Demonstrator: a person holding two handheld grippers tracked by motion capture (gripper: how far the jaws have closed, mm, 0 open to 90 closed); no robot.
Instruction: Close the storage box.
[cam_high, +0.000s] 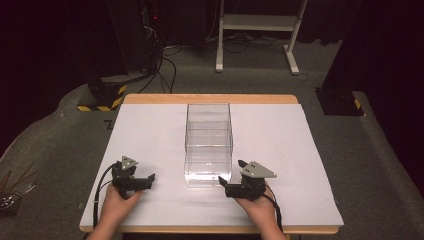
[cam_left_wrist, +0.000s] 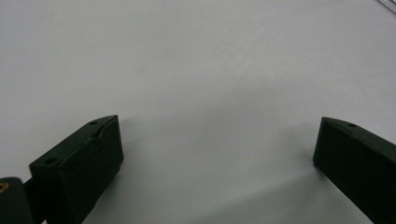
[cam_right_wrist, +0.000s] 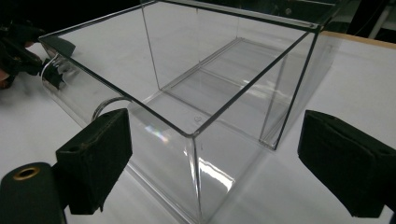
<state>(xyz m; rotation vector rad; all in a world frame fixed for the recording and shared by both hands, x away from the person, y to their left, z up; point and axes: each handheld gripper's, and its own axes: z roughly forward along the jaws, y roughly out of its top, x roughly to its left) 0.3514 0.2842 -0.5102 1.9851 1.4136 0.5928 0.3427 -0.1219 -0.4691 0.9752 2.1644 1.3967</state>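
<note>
I see the white table under both grippers. The clear box stands on it, its near corner just ahead of my right gripper, between the wide-open jaws but untouched. My left gripper sits well left of the box, jaws spread over bare tabletop.

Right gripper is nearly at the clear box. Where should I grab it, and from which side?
Probably take the clear box by the top rim of its near end wall, coming down from above with one jaw inside and one outside. The box is open-topped and looks far wider than the right gripper opens, so only a thin upright wall fits between the jaws. Its near corner sits right ahead.
</note>
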